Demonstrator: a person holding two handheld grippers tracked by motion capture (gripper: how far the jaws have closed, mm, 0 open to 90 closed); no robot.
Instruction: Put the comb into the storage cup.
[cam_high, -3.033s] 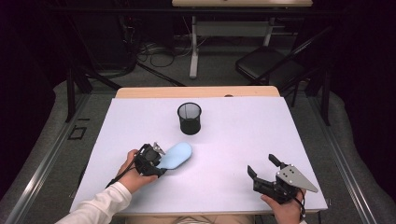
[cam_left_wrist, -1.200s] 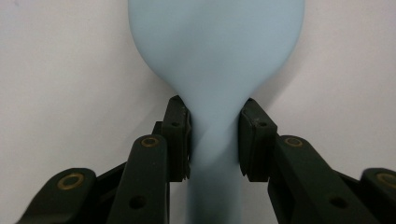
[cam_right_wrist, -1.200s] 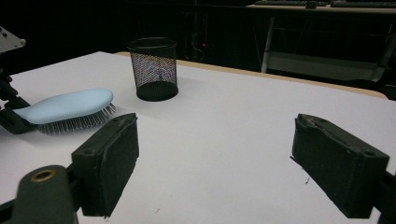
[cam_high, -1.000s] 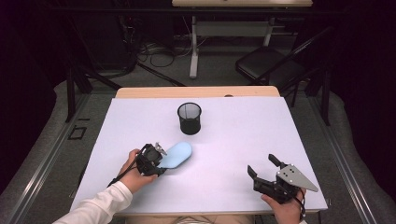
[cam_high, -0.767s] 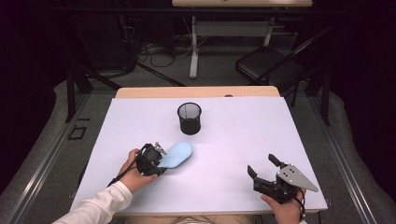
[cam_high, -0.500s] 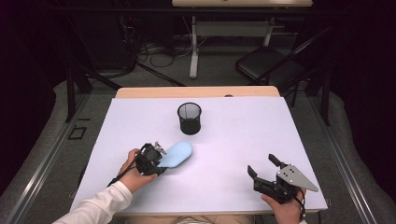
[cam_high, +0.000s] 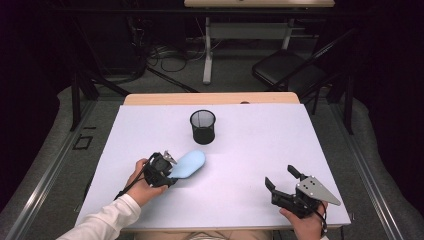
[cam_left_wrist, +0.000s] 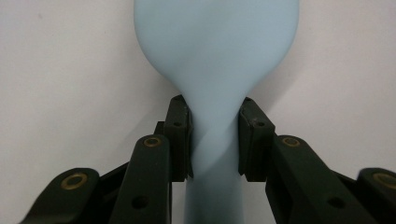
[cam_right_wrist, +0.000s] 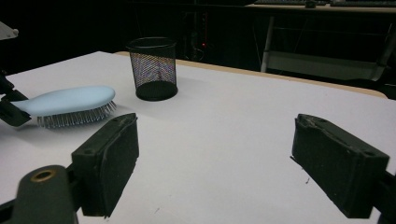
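Left gripper: lower left of centre in the high view, clenched on the handle of the hairbrush; in the left gripper view, both pads pressed against the narrow neck of the handle, one on each side.
Hairbrush: pale blue, lying on the white table at lower centre-left of the high view, head angled toward upper right; at the left edge of the right gripper view, bristles facing down, bristle tips at or just above the tabletop.
Right gripper: lower right of the high view, jaws released and standing wide apart, nothing between them; resting low near the front table edge.
Mesh cup: black, upright, upper centre of the table, well apart from both grippers; near the brush head in the right gripper view.
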